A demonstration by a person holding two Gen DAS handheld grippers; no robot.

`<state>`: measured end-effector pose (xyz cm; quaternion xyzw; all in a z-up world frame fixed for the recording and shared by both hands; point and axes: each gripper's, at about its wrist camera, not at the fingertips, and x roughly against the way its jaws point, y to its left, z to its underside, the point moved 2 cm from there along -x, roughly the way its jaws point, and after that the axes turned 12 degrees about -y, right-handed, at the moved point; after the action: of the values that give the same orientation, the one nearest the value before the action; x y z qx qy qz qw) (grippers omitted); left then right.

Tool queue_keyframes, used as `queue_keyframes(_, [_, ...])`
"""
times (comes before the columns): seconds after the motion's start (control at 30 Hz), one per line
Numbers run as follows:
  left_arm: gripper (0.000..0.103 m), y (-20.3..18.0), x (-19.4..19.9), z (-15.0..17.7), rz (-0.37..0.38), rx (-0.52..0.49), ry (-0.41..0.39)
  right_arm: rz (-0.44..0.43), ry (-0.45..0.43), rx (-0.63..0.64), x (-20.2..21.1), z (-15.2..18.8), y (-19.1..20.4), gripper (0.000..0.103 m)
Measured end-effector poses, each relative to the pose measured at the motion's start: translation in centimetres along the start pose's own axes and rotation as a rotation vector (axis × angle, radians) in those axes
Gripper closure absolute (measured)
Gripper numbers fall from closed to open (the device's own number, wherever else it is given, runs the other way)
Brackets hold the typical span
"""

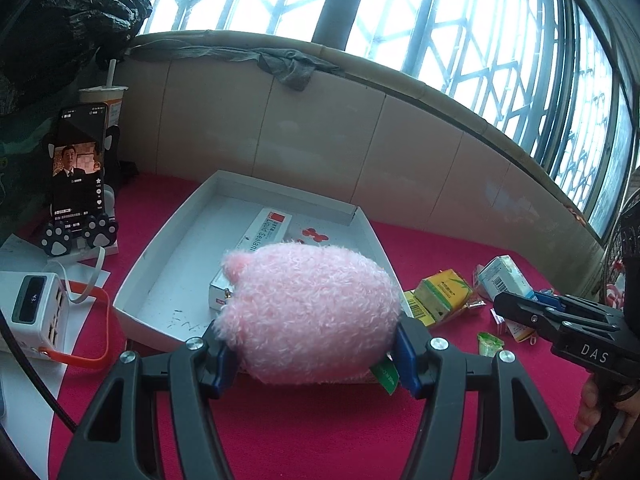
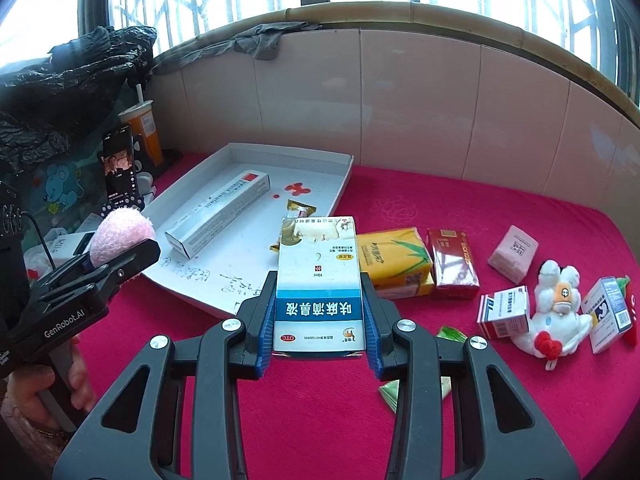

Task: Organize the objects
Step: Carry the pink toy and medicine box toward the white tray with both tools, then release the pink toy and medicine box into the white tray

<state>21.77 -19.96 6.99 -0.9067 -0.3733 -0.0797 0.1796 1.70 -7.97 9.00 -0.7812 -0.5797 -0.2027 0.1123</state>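
My left gripper is shut on a fluffy pink plush toy, held just in front of the near edge of a shallow white tray. A long white sealant box lies in that tray. My right gripper is shut on a blue and white medicine box, held above the red cloth near the tray's right corner. In the right wrist view the left gripper with the pink plush toy hangs at the tray's left side. The right gripper shows at the right edge of the left wrist view.
On the red cloth right of the tray lie a yellow box, a red box, a pink box, two small medicine boxes, a white plush toy and green sachets. A phone on a stand, a power bank and a drink cup stand left. A tiled wall runs behind.
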Motion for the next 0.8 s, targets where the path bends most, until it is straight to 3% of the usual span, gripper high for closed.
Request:
queue_keyframes(0.43, [0.04,1.4,-0.9,-1.6,-0.028,-0.021,-0.005,-0.036,0.006,0.003,-2.2,-1.8,1.7,0.067])
queue_keyframes(0.8, [0.04,3.2,-5.4,-5.9,0.037,0.06,0.046,-0.037,0.049,-0.062,-6.7,-3.8,2.0,0.067])
